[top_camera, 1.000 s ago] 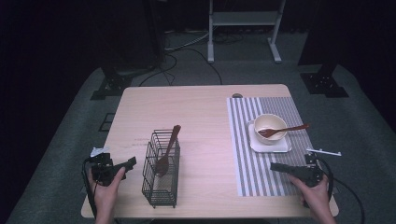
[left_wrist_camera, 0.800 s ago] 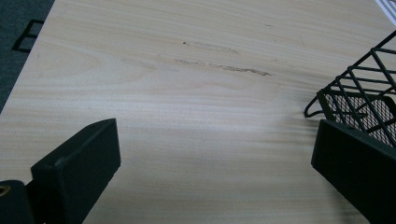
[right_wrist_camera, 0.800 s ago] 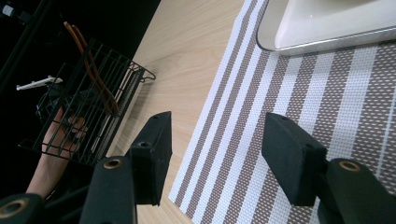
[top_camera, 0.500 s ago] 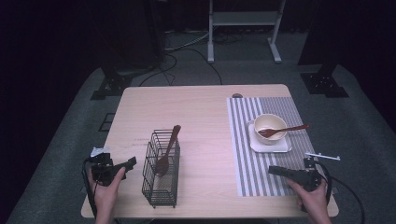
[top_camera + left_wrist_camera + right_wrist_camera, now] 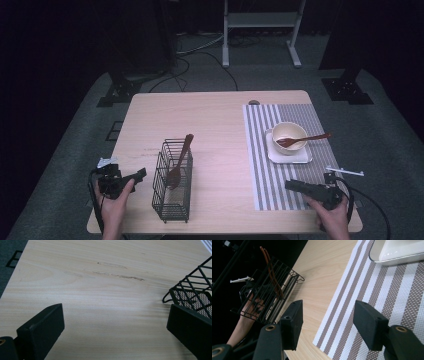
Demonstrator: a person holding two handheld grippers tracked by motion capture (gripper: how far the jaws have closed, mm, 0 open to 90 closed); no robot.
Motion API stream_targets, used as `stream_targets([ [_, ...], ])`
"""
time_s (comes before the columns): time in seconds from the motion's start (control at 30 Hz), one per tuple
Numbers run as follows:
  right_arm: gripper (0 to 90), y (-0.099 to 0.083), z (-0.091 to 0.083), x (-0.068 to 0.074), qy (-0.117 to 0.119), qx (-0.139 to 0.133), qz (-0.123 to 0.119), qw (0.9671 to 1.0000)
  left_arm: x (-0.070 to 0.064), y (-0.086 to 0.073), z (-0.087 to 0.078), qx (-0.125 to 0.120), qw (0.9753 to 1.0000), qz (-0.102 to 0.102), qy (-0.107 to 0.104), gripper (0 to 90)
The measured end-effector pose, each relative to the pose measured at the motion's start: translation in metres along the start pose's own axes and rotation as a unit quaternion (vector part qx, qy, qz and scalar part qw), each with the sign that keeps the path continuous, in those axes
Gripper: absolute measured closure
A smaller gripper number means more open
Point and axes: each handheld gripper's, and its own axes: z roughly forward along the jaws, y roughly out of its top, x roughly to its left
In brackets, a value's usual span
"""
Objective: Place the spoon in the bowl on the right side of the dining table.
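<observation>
Two spoons (image 5: 178, 162), one bowl (image 5: 288, 136)

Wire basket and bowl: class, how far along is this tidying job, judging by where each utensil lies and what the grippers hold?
Possibly done: one wooden spoon stands in the wire basket. In hand: nothing; the left gripper and right gripper are open and empty, near the table's front edge. Left: a wooden fork rests in the bowl on its white plate.
</observation>
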Motion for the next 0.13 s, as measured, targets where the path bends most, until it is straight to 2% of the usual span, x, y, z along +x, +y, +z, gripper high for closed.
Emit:
stream_targets([
  [0.13, 38.3, -0.0055, -0.0028, -0.0013, 0.003, -0.022, 0.002, 0.9998, 0.0006, 0.0000, 0.0009, 0.002, 1.0000, -0.003, 0.000, 0.2],
])
